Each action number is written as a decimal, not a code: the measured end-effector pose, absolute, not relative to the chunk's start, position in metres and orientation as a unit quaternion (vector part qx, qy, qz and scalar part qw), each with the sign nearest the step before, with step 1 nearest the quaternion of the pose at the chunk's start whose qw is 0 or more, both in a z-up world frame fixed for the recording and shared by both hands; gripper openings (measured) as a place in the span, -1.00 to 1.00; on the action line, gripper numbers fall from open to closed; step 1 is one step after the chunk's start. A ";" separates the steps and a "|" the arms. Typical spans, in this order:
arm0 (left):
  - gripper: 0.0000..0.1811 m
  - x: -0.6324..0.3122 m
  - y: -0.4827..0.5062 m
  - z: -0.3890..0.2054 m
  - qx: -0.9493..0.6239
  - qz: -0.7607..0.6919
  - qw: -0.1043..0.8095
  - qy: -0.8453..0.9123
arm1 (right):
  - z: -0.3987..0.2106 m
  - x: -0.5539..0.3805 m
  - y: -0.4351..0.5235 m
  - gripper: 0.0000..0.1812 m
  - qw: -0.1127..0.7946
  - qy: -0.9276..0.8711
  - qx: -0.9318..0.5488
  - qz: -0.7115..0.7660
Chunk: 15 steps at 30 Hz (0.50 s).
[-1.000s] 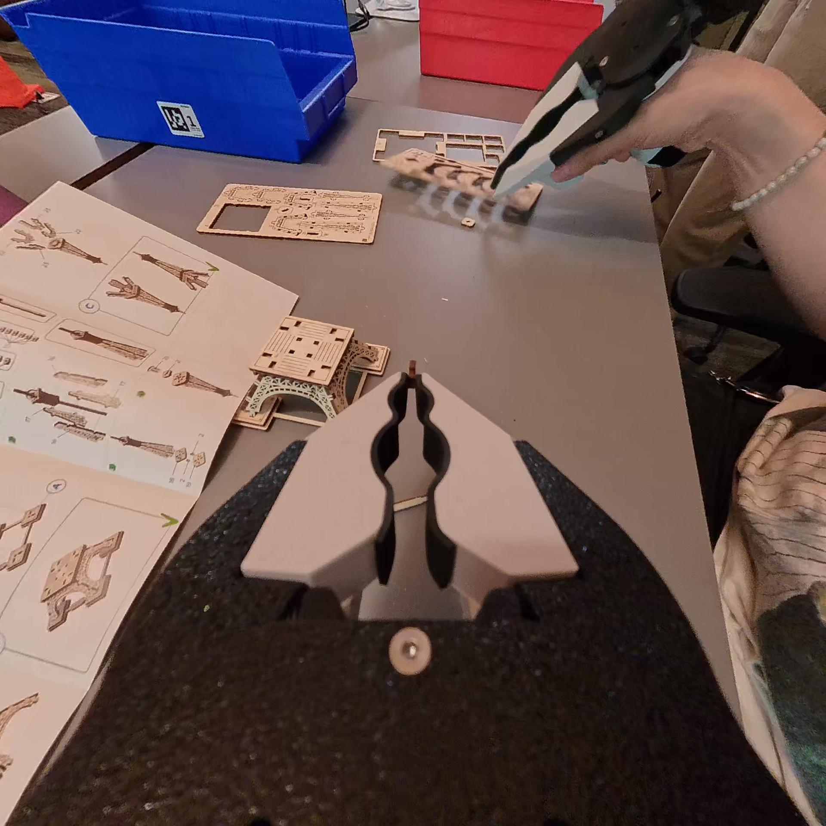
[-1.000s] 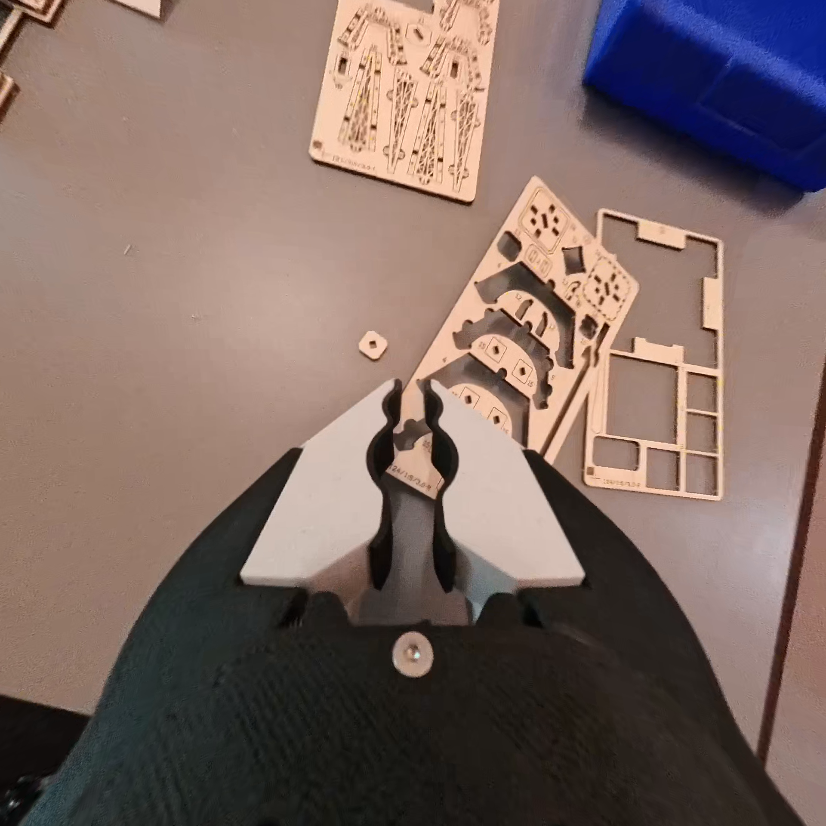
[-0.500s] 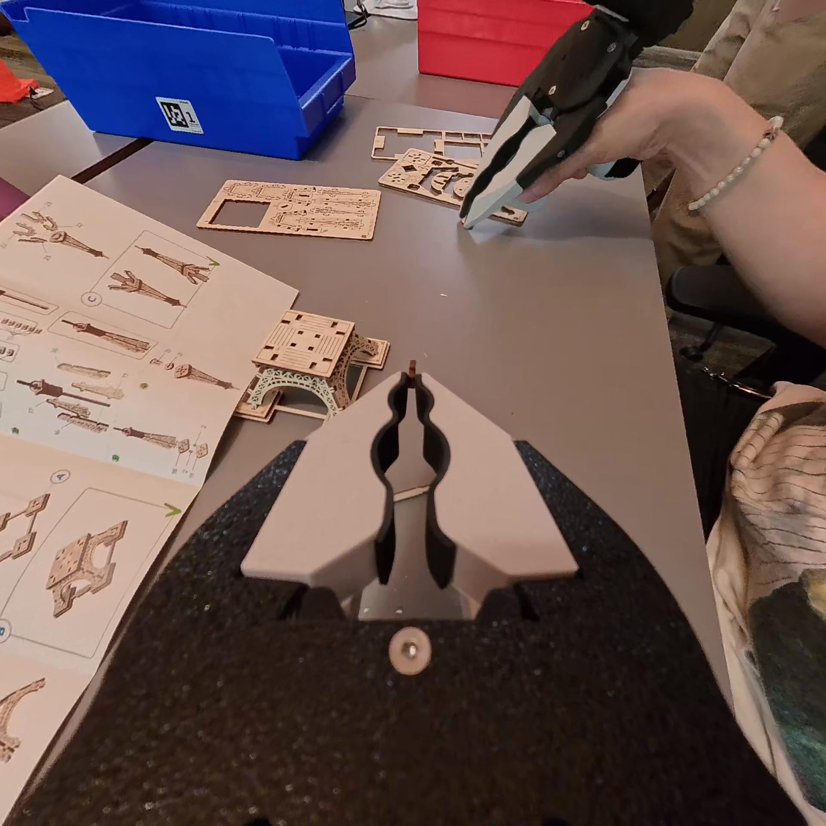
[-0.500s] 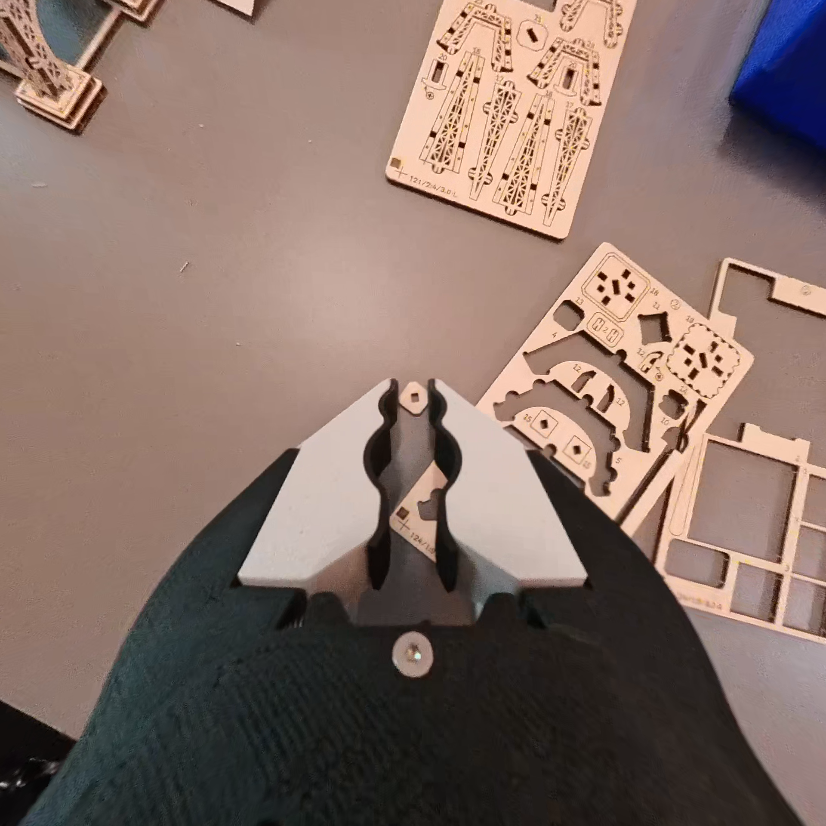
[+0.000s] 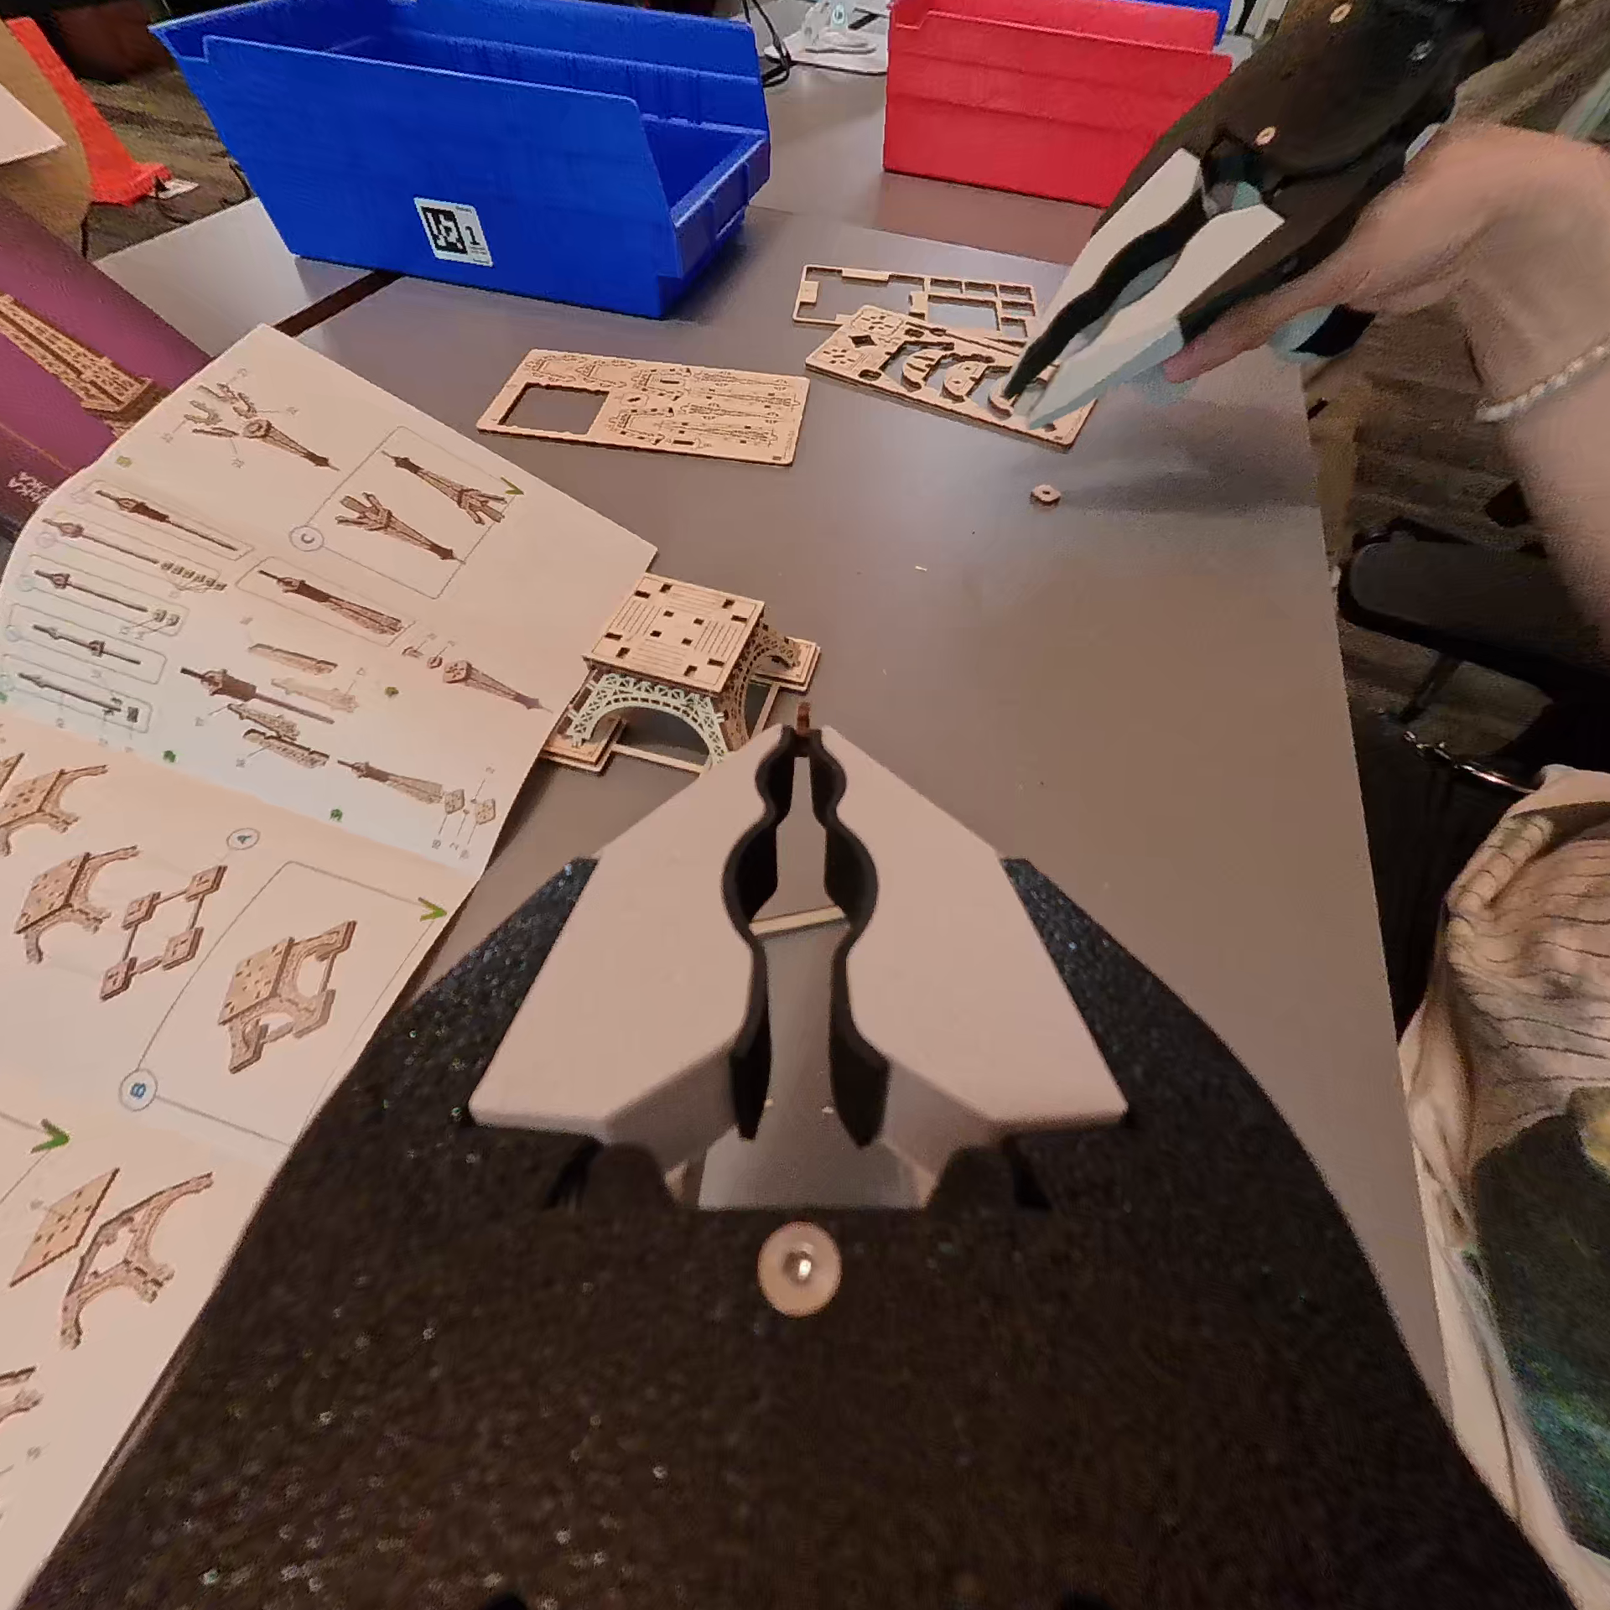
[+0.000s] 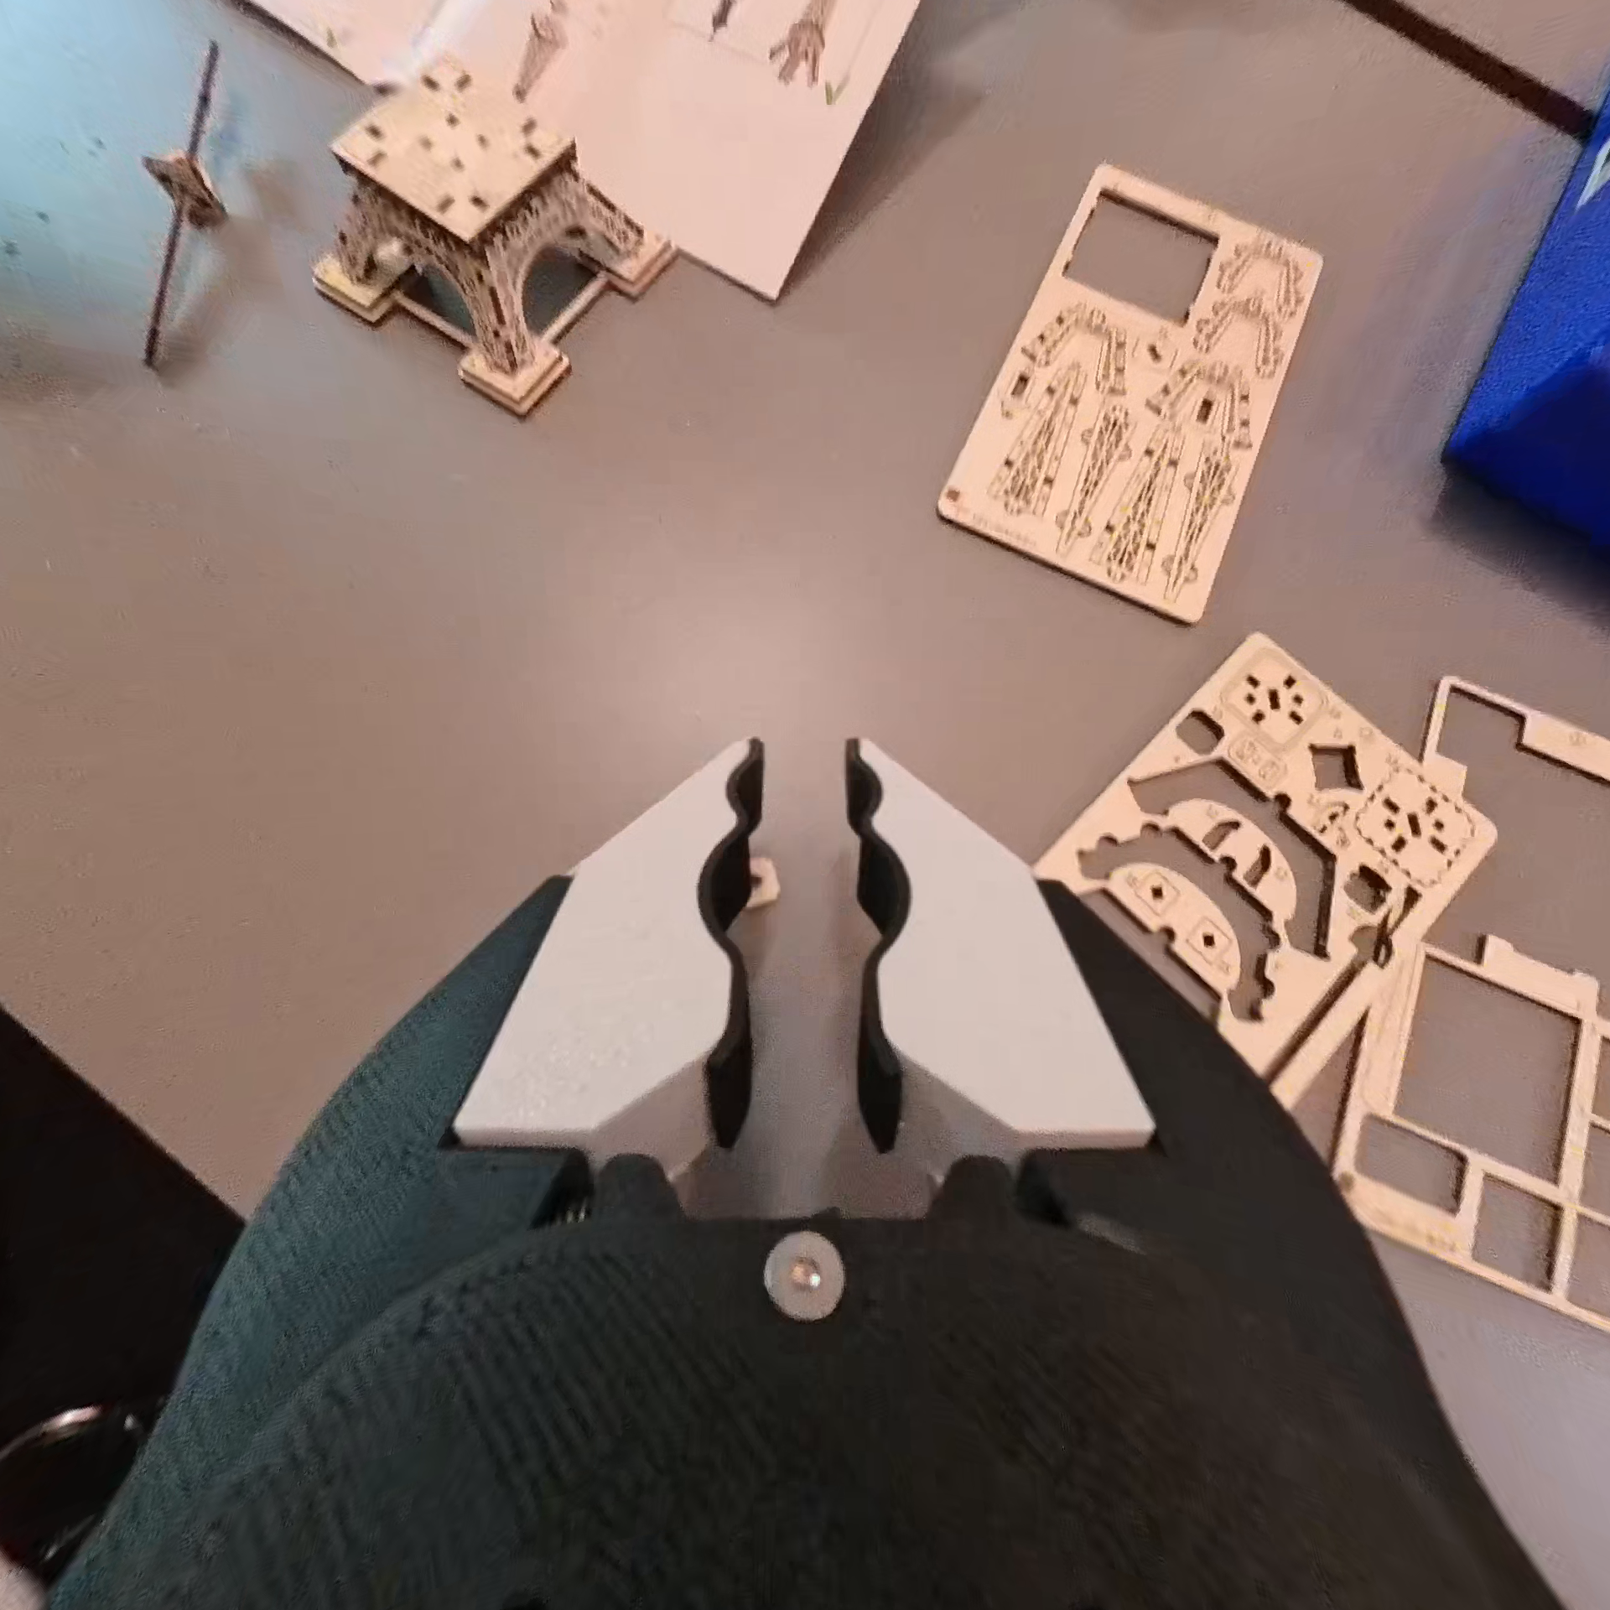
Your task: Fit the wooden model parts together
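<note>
My left gripper (image 5: 802, 736) is shut on a thin dark wooden rod (image 5: 803, 714) whose tip pokes out between the fingertips. In the right wrist view the rod (image 6: 179, 200) shows at the upper left with a small wooden piece on it. The assembled tower base (image 5: 688, 662) stands just beyond my left gripper and also shows in the right wrist view (image 6: 470, 226). My right gripper (image 6: 803, 747) is open and empty above the table. A small square wooden piece (image 6: 765, 880) lies on the table under its left finger. In the left wrist view the right gripper (image 5: 1032, 396) hovers over the arch sheet (image 5: 906, 353).
A part sheet (image 6: 1133, 436) with tower sides, the arch sheet (image 6: 1220, 871) and an empty frame (image 6: 1498, 1089) lie to the right. Instruction sheets (image 5: 261, 610) cover the left. A blue bin (image 5: 488, 131) and a red bin (image 5: 1037, 113) stand at the back. A person's hand (image 5: 1437, 244) holds the right gripper.
My right gripper let go of the arch sheet, closed in on the small square piece, then opened and rose; the piece lies on the table. My left gripper kept still with the rod.
</note>
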<state>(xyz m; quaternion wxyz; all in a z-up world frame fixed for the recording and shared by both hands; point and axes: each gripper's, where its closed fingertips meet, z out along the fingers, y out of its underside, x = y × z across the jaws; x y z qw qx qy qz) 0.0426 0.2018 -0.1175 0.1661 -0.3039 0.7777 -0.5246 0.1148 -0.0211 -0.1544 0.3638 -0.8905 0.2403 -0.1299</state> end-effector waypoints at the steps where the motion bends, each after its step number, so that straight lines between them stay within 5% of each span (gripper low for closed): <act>1: -1.00 0.043 0.201 -0.118 -0.304 -0.526 0.164 0.777 | -0.159 0.113 -0.031 -0.77 0.340 0.245 -0.900 -0.123; 15: -1.00 0.036 0.184 -0.125 -0.283 -0.521 0.139 0.793 | -0.193 0.087 -0.016 -0.97 0.322 0.204 -0.922 -0.068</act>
